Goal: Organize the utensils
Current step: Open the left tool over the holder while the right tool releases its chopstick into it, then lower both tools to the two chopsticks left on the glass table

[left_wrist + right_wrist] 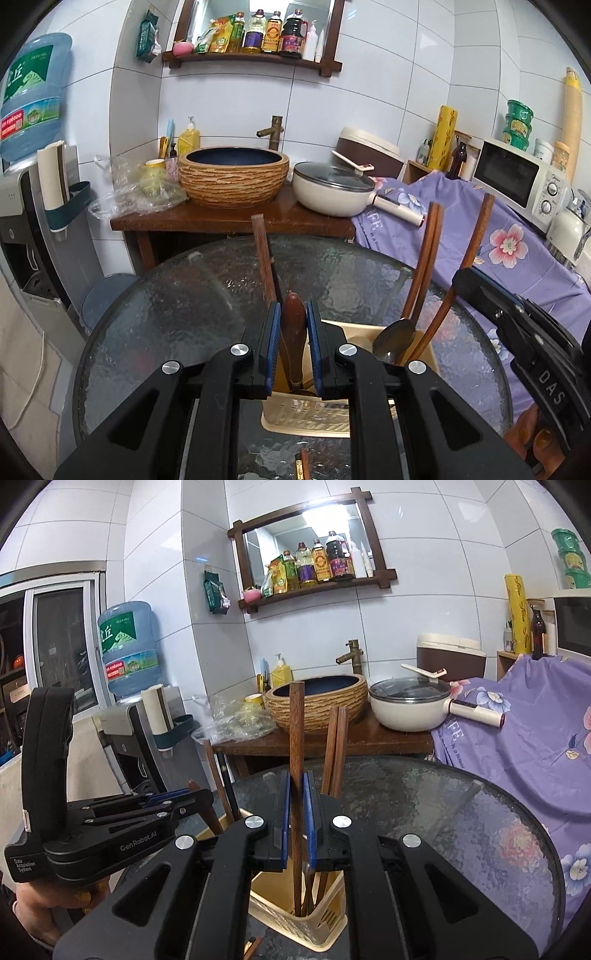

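A beige slotted utensil holder (pixel 306 417) stands on the round glass table (pixel 166 314); it also shows in the right wrist view (pixel 295 919). My left gripper (pixel 294 325) is shut on a dark wooden handle (pixel 293 321) that stands in the holder's left compartment. My right gripper (pixel 295 797) is shut on a wooden chopstick (pixel 296 720) that stands upright in the holder. More wooden chopsticks (pixel 428 258) and a metal spoon (pixel 393 338) stand in the right compartment. The right gripper shows at the right of the left wrist view (pixel 517 325).
A loose chopstick (pixel 304 463) lies on the table near the front edge. Behind the table stands a wooden counter with a basin sink (pixel 233 173) and a lidded white pan (pixel 332 188). A purple flowered cloth (pixel 509 243) covers the right side. A water dispenser (pixel 26 206) stands at the left.
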The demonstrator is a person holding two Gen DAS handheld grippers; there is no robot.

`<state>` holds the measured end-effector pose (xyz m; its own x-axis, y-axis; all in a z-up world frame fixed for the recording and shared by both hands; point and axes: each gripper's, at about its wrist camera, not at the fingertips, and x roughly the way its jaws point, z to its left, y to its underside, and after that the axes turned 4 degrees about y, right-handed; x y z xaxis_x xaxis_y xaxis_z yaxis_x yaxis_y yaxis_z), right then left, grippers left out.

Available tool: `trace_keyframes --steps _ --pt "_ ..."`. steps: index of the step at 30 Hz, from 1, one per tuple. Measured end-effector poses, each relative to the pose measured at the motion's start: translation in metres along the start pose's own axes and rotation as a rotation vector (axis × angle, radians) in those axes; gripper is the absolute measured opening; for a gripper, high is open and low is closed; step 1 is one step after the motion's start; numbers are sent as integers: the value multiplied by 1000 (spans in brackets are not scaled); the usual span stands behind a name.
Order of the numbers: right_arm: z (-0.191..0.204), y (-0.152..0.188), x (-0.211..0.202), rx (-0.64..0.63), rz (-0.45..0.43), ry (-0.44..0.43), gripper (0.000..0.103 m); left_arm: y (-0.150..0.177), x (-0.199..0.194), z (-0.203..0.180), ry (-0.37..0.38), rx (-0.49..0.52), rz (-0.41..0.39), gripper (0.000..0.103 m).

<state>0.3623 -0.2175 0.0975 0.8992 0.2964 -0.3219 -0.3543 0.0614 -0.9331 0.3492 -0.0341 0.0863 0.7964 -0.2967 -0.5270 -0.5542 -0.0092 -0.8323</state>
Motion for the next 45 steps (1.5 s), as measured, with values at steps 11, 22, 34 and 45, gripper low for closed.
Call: trace_keyframes --steps 11,22,34,45 --pt "-6 17 -12 34 14 -8 66 18 -17 -9 39 41 -13 39" --pt "8 70 -67 -38 72 -19 78 88 -50 -2 -34 85 28 65" --pt "-2 155 -76 19 294 19 83 189 -26 -7 -25 147 289 52" --pt "-7 180 -76 70 369 13 83 212 -22 -15 -3 173 349 42"
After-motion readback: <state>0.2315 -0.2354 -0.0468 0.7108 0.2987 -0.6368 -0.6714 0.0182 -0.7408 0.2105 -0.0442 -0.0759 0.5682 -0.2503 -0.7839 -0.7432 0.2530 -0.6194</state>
